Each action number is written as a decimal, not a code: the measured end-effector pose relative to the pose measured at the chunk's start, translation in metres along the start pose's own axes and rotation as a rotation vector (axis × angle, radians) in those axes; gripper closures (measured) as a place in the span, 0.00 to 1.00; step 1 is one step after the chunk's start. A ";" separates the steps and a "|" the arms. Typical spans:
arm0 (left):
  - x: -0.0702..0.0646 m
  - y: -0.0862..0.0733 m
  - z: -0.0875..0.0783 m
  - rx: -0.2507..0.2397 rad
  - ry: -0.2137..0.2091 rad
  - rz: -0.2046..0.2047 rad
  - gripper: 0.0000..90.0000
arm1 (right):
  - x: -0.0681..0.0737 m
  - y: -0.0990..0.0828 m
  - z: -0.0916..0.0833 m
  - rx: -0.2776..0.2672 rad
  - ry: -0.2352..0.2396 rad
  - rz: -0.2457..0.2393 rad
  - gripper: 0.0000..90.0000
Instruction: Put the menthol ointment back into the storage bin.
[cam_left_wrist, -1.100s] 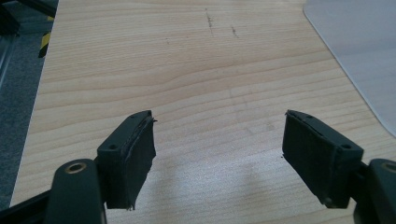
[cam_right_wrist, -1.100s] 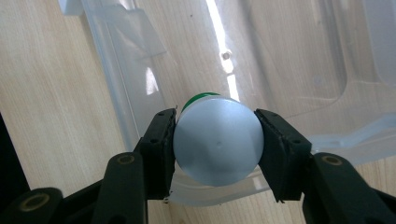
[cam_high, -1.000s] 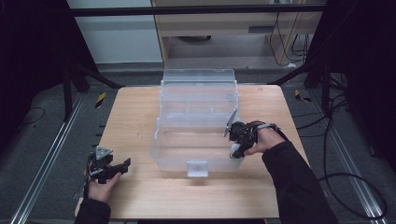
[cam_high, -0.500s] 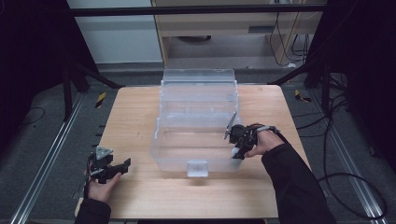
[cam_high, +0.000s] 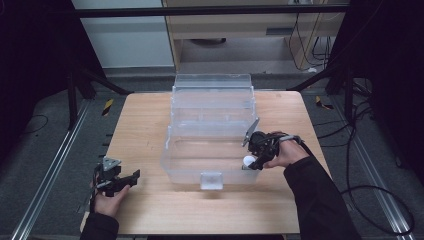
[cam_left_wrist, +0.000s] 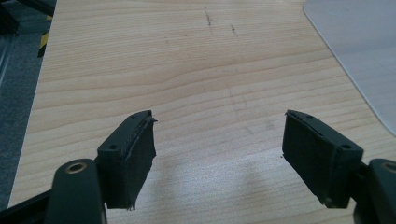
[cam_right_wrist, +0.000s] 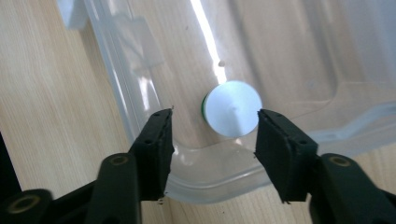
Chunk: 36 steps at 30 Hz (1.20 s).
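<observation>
Holding my right gripper (cam_high: 248, 161) over the near right corner of the clear plastic bin (cam_high: 212, 107), I am keeping its jaws spread apart with nothing between the pads. In the right gripper view, my right gripper (cam_right_wrist: 214, 135) is looking down past that rounded corner, and a small round white-topped object (cam_right_wrist: 232, 108) with a sliver of green at its left edge is lying inside the bin, at the centre of the frame just above the gap between my jaws. I cannot tell whether the pads are touching it; they are standing on either side of it and a little below it in the frame. In the high view the same object (cam_high: 248, 160) is showing as a pale dot at the bin's lower right corner, beside my right hand (cam_high: 285, 152).

My left gripper (cam_high: 119, 179) is resting at the lower left of the high view, low over the wooden table (cam_high: 150, 120), well apart from the bin. In the left gripper view, my left gripper (cam_left_wrist: 218, 158) is standing wide open over bare wood grain, holding nothing, and a pale edge of the bin (cam_left_wrist: 359, 51) is curving in at the upper right of the frame.
</observation>
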<state>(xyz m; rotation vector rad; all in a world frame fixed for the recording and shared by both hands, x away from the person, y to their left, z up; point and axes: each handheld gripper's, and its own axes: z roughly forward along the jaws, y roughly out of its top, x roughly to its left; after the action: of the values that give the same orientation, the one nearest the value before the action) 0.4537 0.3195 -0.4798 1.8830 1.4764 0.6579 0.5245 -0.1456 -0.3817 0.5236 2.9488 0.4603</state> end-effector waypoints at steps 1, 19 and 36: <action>0.000 0.000 0.000 0.000 0.000 0.000 0.27 | 0.001 -0.001 -0.004 -0.026 -0.012 0.012 0.48; -0.001 -0.001 0.000 -0.007 0.000 -0.003 0.30 | 0.018 -0.089 -0.036 -0.552 -0.264 0.406 0.17; 0.006 -0.001 -0.001 -0.017 0.022 -0.025 0.42 | 0.018 -0.176 0.013 -0.638 -0.393 0.680 0.15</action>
<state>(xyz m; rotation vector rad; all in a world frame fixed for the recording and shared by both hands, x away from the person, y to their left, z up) 0.4538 0.3257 -0.4792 1.8468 1.5013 0.6792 0.4540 -0.2928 -0.4503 1.3139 2.0228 1.1391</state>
